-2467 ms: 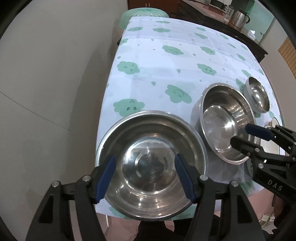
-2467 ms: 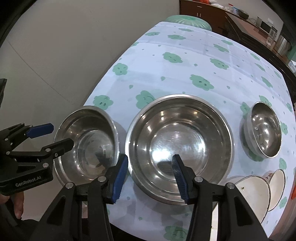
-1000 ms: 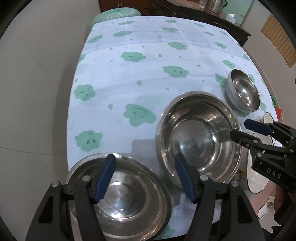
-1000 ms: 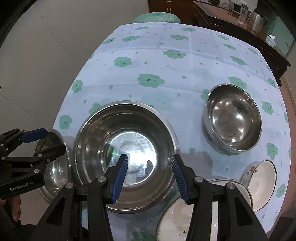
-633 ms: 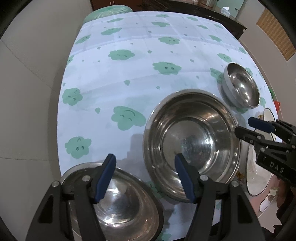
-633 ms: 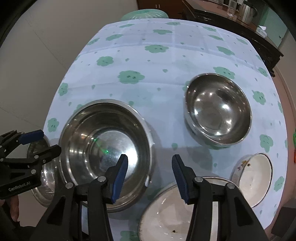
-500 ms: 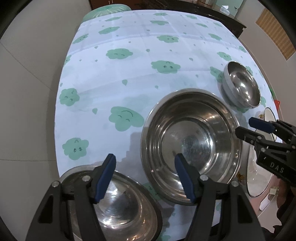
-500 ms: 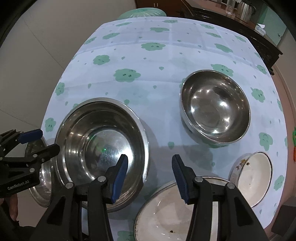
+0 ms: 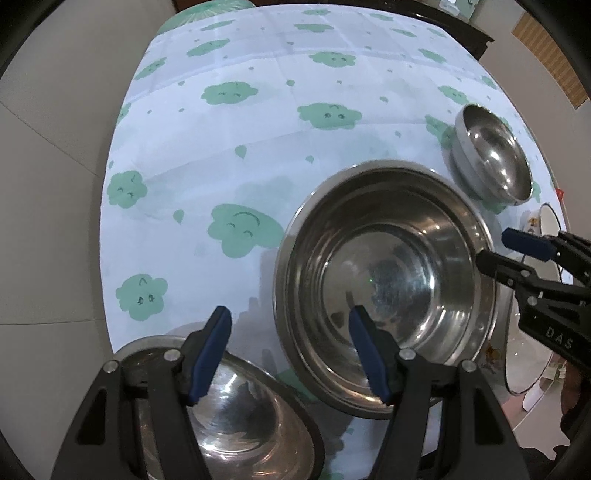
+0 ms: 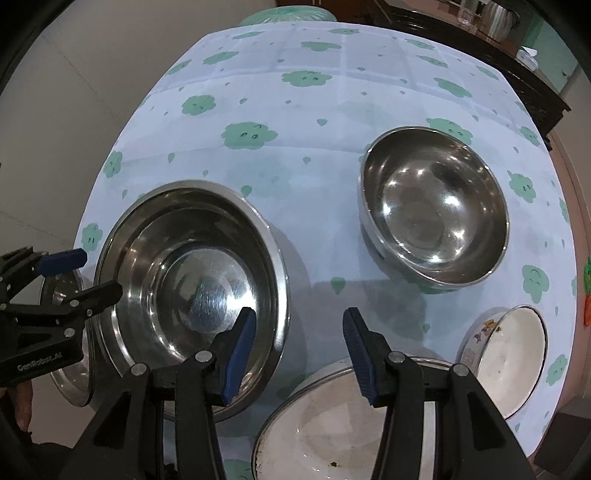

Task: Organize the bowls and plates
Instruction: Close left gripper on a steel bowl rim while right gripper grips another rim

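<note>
A large steel bowl (image 9: 384,284) sits on the cloud-print tablecloth (image 9: 258,122); it also shows in the right wrist view (image 10: 192,284). A second wide steel bowl (image 9: 236,424) lies at the near left edge under my open, empty left gripper (image 9: 291,350). A smaller deep steel bowl (image 10: 432,214) stands to the right, also in the left wrist view (image 9: 491,158). My right gripper (image 10: 299,354) is open and empty, above a white enamel plate (image 10: 332,428). A small white bowl (image 10: 506,354) sits at the right edge.
The far half of the tablecloth (image 10: 332,74) holds nothing. A dark wooden sideboard (image 10: 517,55) with a kettle stands beyond the table. A green stool top (image 10: 284,14) shows at the far end. The table's left edge drops to a pale floor (image 9: 48,184).
Both grippers have moved to the right along the table. The wide bowl has slid to the lower left of the left view; the deep bowl and white dishes have come into the right view.
</note>
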Tool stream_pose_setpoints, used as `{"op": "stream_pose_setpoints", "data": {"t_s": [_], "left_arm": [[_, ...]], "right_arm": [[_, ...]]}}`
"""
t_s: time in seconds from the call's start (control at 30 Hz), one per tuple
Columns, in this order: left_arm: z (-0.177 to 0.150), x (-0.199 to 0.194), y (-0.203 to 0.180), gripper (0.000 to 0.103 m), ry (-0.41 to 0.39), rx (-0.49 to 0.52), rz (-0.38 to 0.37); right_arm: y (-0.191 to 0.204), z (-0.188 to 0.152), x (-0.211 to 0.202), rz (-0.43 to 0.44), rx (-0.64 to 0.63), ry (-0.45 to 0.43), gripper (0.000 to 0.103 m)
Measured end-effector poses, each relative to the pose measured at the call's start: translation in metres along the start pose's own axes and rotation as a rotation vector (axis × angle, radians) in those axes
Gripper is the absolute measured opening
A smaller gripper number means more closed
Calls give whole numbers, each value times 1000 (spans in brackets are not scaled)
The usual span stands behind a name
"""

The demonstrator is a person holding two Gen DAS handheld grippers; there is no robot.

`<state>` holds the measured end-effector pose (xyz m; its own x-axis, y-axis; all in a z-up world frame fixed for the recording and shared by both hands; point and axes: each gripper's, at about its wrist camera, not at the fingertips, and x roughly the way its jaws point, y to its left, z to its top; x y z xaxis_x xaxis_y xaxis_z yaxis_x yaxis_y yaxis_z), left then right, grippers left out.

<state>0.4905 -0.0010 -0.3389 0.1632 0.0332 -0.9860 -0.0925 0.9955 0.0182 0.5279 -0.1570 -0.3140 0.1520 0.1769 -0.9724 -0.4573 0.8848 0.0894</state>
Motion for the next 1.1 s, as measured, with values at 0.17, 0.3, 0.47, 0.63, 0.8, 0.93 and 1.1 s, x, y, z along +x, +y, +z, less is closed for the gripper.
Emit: {"op": "stream_pose_setpoints", "data": {"t_s": [0.17,0.3,0.47,0.63,0.8,0.93,1.1], "left_arm": [[2,3,-2,67,5,8,-2],[4,6,-4,64,18,4,-20],[3,12,-9,42,48,15,-44],[2,13,-8,25,46,13,-13],[3,12,-6,13,48,24,15],[2,9,-6,13,37,28,15],[3,0,-6,12,20,31,18]], "right_arm": [[0,-1,6,13,-6,22,32],[1,-1,6,24,-10,25,28],[5,-4,11,49,-27,54,24],[6,-5,10,77,-27,54,15],[4,-8,9,88,-6,55,14],[4,-10,8,80,0,52,14],[2,-9,2,73,-2,46,14]]}}
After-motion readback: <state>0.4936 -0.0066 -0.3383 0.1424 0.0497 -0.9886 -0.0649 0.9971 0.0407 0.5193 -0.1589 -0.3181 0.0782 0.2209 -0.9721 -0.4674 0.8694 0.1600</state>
